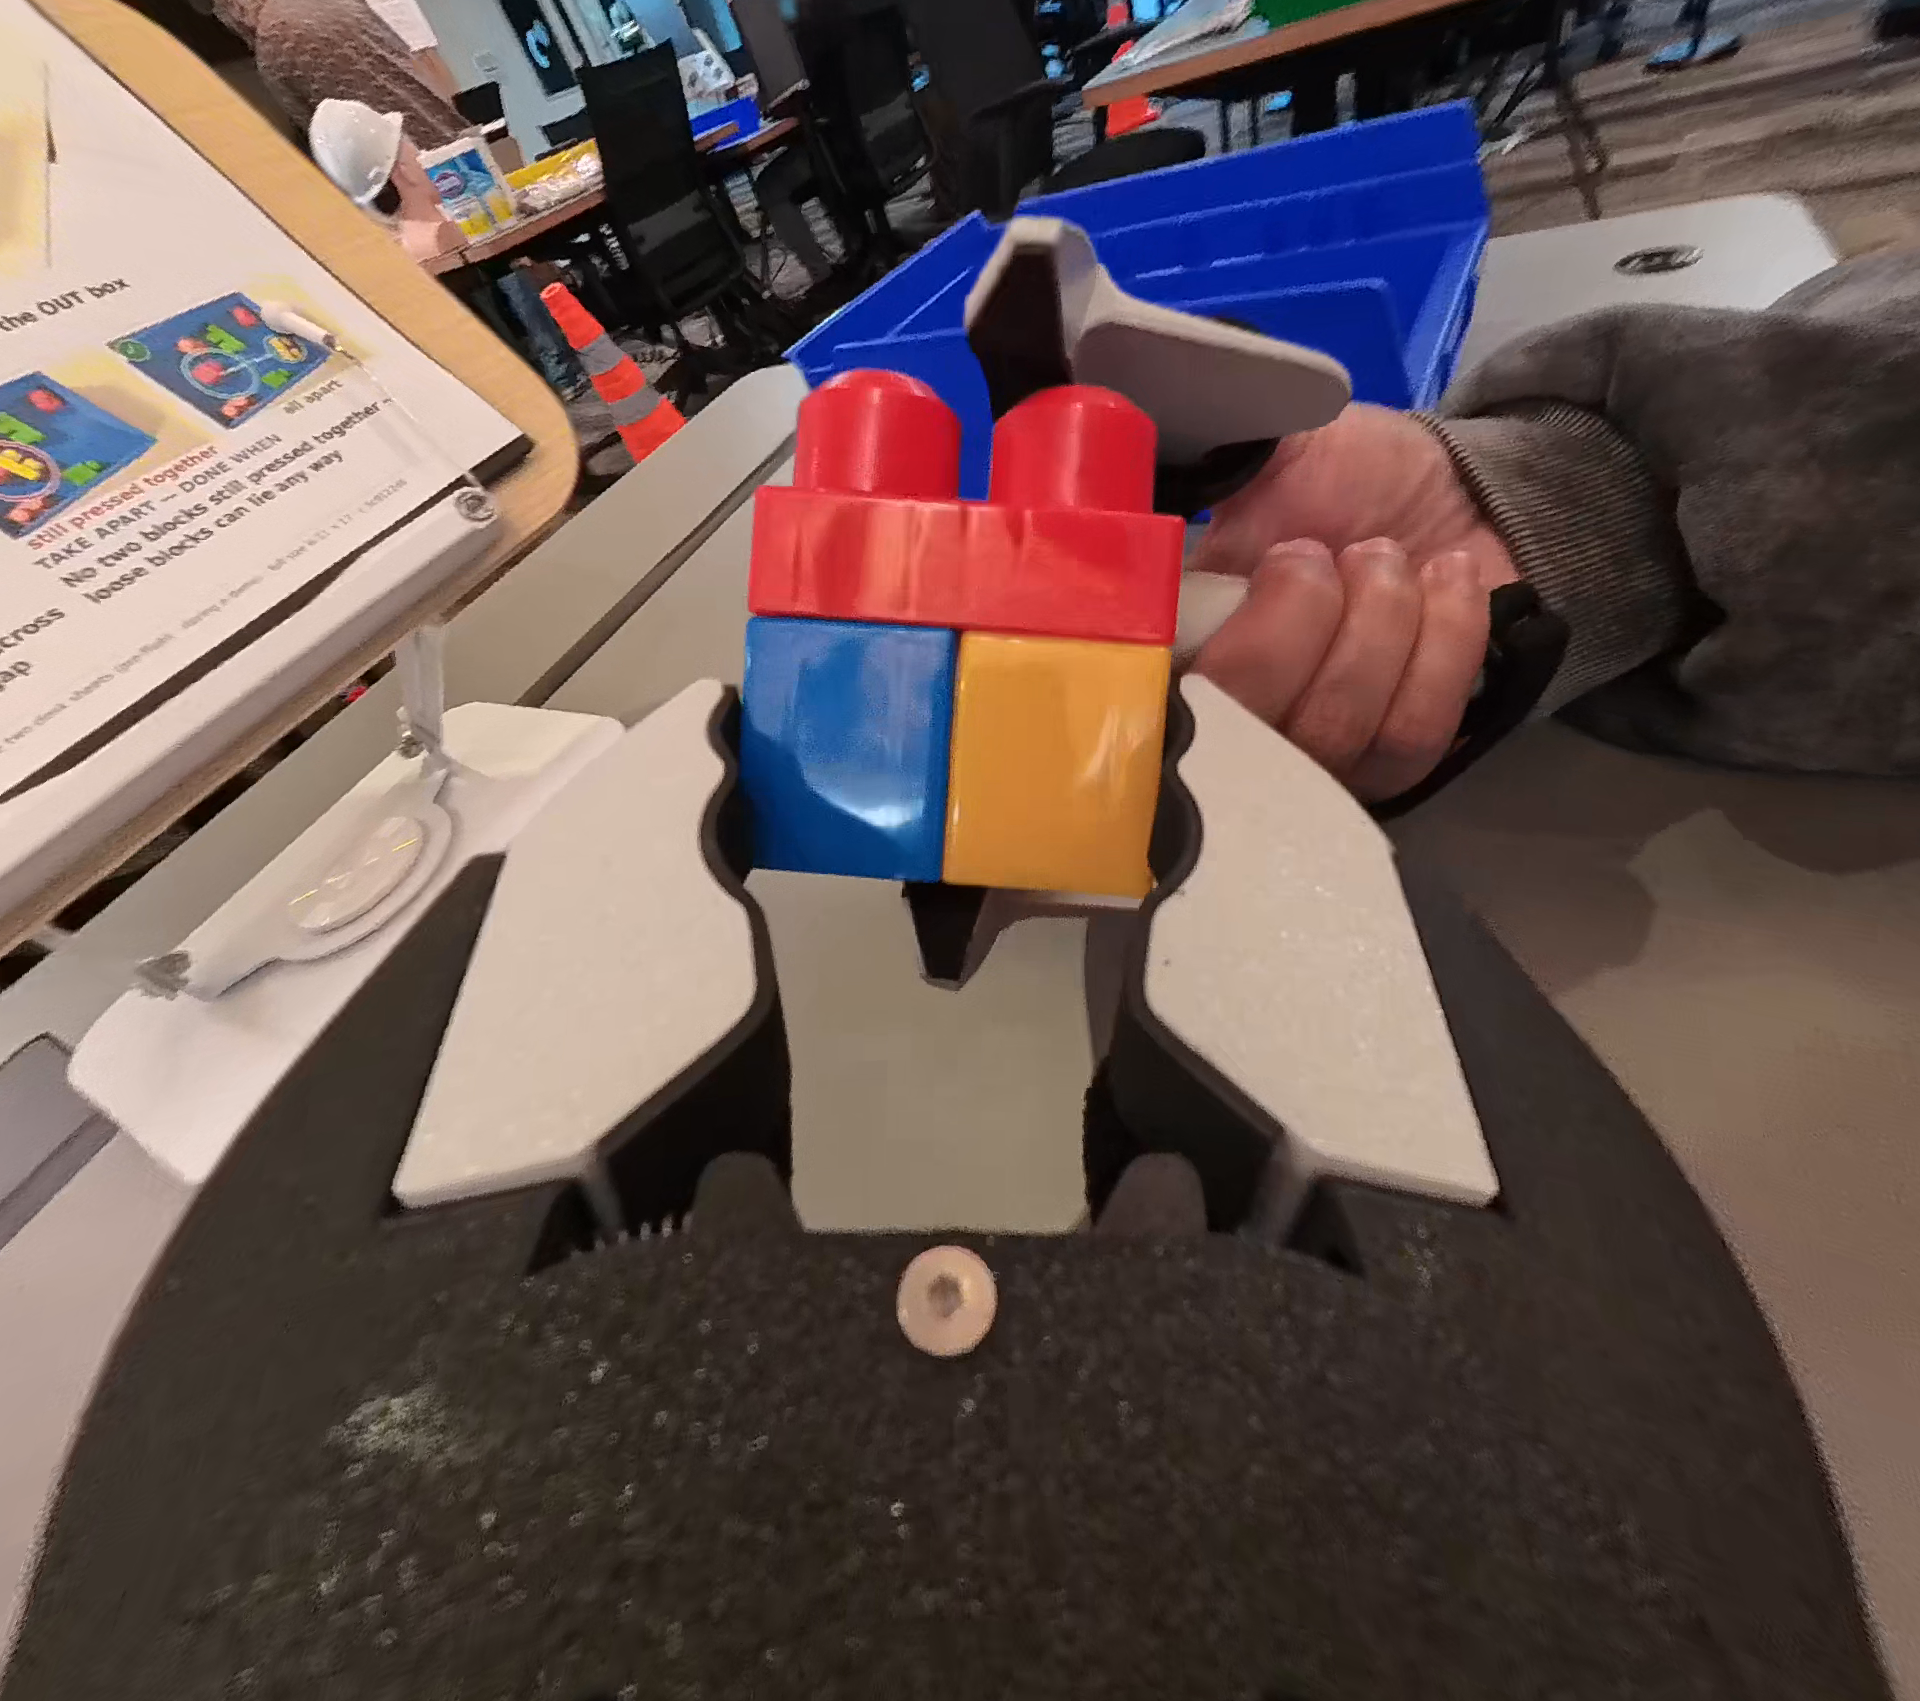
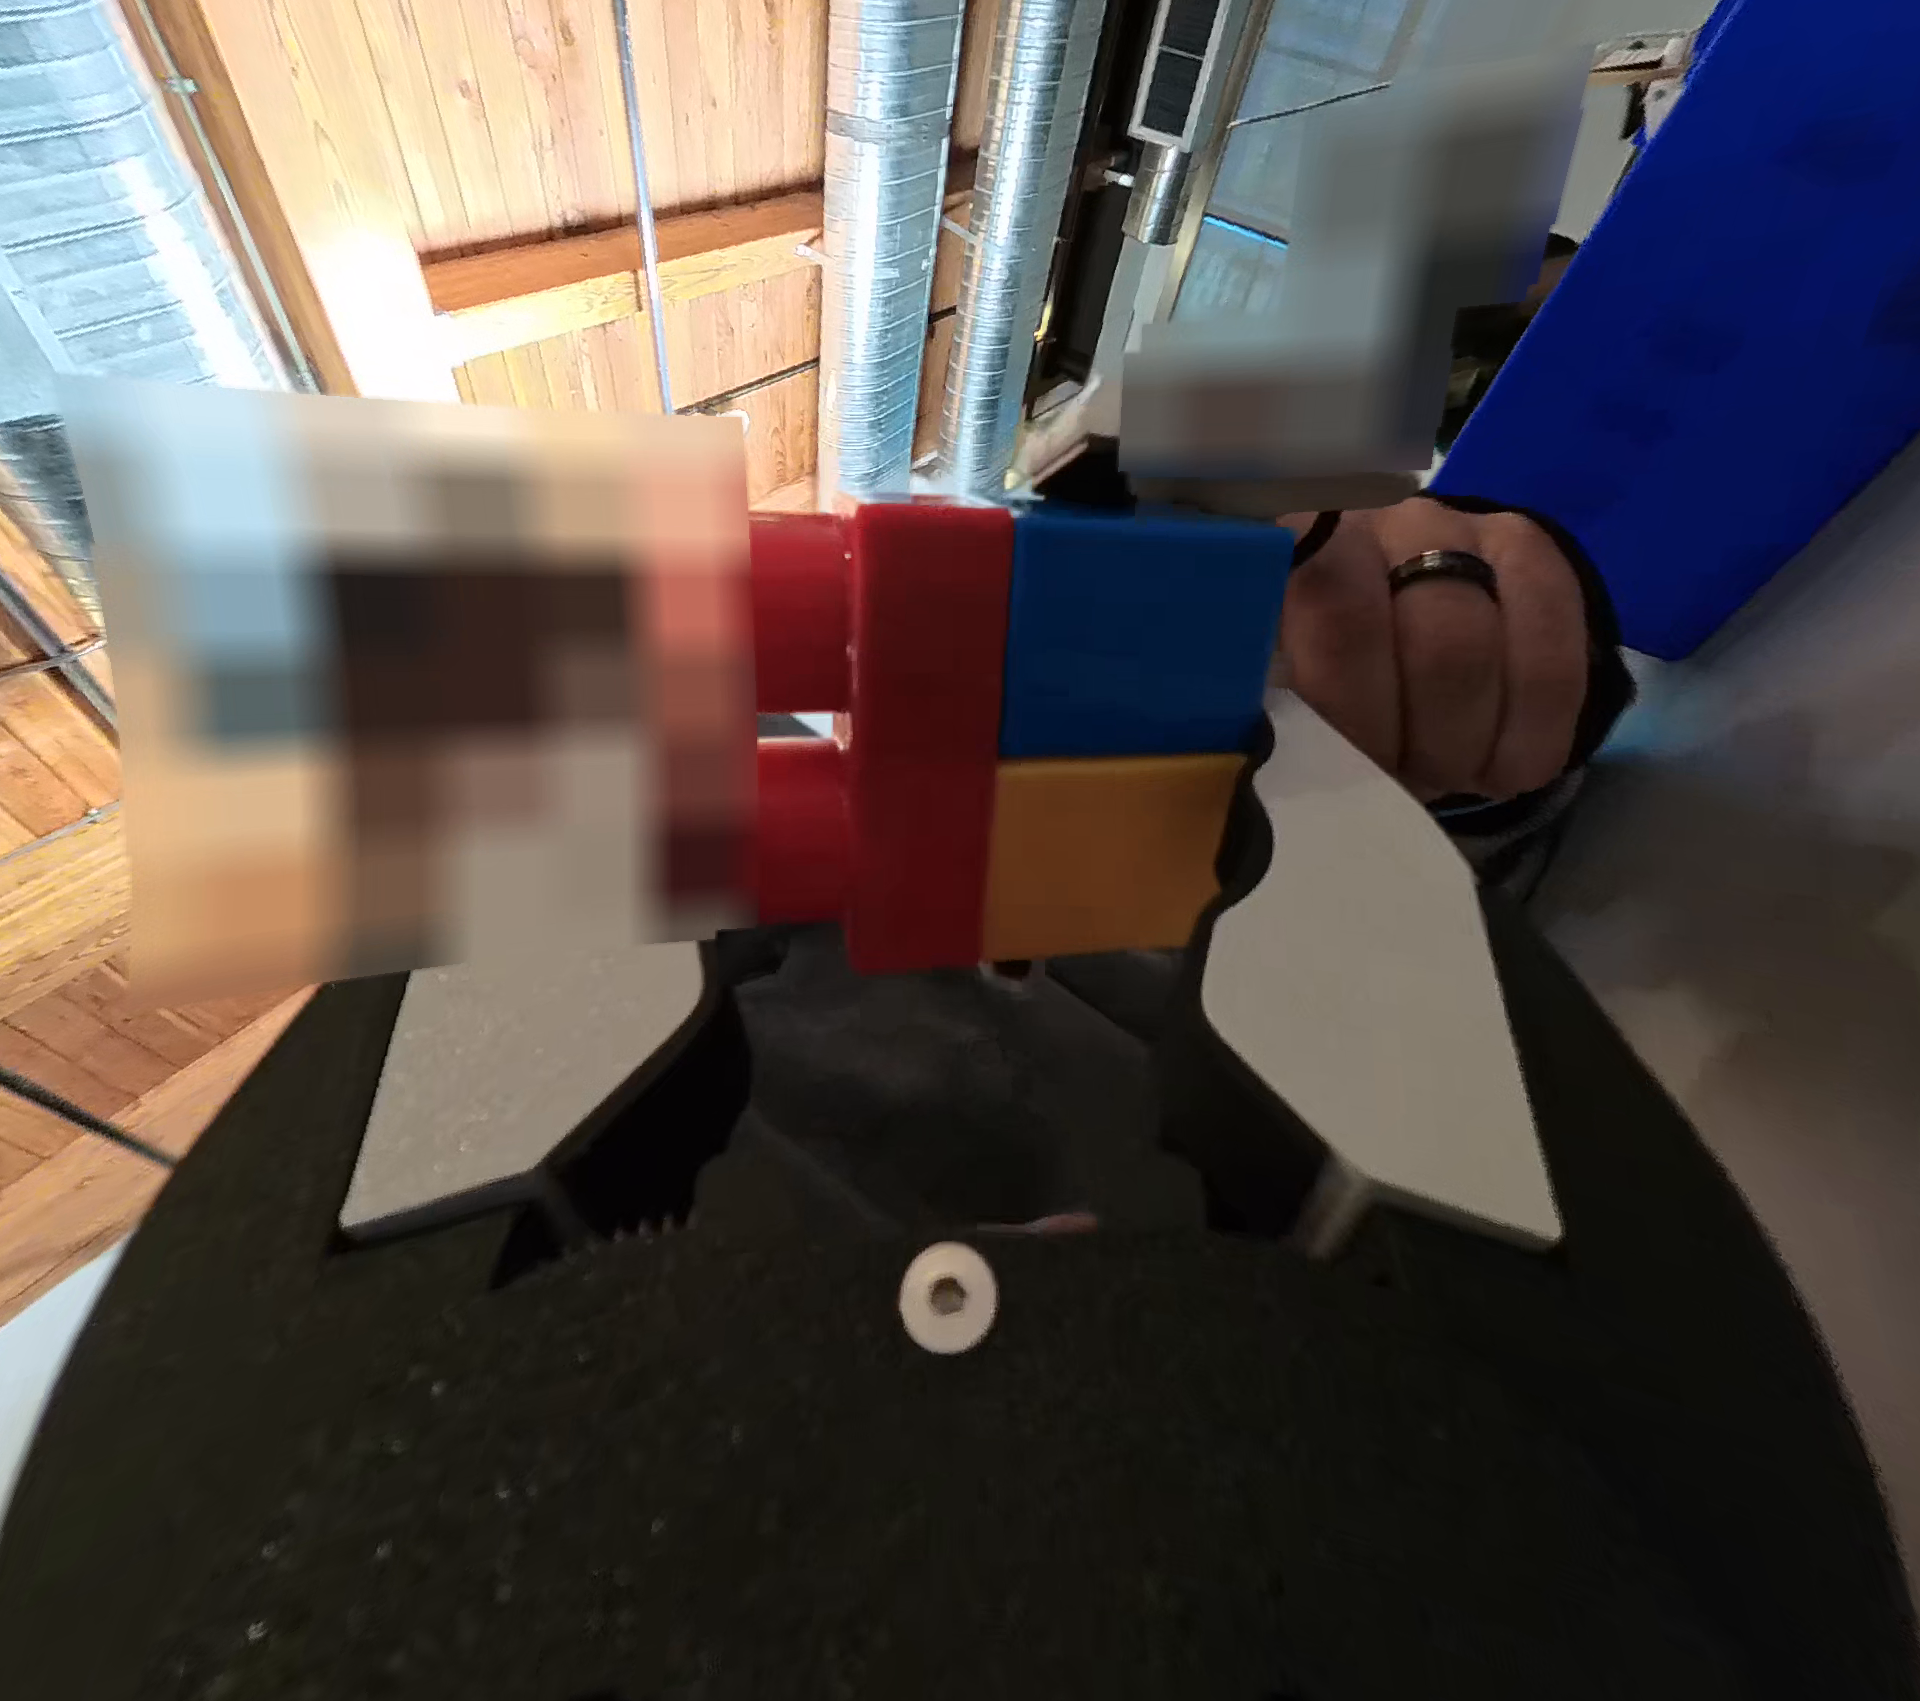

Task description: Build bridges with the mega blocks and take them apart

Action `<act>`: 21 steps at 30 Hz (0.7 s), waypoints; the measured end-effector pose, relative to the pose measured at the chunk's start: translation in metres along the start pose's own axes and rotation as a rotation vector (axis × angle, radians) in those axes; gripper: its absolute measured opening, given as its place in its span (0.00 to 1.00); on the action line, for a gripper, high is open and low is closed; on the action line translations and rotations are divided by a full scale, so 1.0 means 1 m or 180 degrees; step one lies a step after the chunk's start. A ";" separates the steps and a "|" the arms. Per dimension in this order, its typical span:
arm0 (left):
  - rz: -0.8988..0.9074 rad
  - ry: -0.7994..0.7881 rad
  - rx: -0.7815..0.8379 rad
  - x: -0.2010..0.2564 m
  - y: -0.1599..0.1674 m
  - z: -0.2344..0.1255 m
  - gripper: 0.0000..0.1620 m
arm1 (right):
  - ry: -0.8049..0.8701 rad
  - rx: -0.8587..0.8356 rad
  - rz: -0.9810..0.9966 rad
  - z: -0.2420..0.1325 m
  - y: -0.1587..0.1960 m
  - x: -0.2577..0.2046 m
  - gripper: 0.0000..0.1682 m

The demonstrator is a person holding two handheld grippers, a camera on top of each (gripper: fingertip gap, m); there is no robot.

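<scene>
Left wrist view — three joined blocks: red block (image 1: 966, 565), blue block (image 1: 847, 742), yellow block (image 1: 1055, 758), both tongs clamping them.

Left gripper (image 1: 951, 778): black speckled body, pale grey fingers (image 1: 613, 913), one pale hex screw (image 1: 947, 1300). Right gripper (image 2: 971, 976): same build. Grey knit sleeve (image 1: 1683, 498); dark ring (image 2: 1442, 576) on hand (image 2: 1434, 643).

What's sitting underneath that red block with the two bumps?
Under the red block sit a blue block and a yellow block, side by side and pressed onto it. The left tool clamps both. Their undersides and the joints between them are hidden.
</scene>
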State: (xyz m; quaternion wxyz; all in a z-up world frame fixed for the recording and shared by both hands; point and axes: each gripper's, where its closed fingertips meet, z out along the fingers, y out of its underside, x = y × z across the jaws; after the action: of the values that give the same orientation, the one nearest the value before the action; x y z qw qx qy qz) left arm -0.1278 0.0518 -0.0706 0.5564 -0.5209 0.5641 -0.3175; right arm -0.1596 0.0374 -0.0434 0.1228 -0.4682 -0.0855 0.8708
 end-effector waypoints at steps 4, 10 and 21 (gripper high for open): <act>0.0113 -0.0092 -0.0239 -0.004 0.011 0.002 0.46 | 0.0355 0.0061 -0.0122 -0.004 -0.005 0.010 0.60; 0.0127 -0.0178 -0.0372 -0.012 0.023 0.002 0.46 | 0.1094 0.0096 -0.0716 -0.017 -0.015 0.016 0.61; -0.0093 0.0249 -0.0010 0.019 0.002 0.006 0.46 | 0.0092 -0.0044 0.0010 -0.002 0.007 0.000 0.62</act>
State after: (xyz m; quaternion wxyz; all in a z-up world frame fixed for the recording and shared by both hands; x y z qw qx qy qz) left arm -0.1192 0.0355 -0.0792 0.5285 -0.5172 0.5782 -0.3448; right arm -0.1594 0.0313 -0.0464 0.1194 -0.4817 -0.0890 0.8636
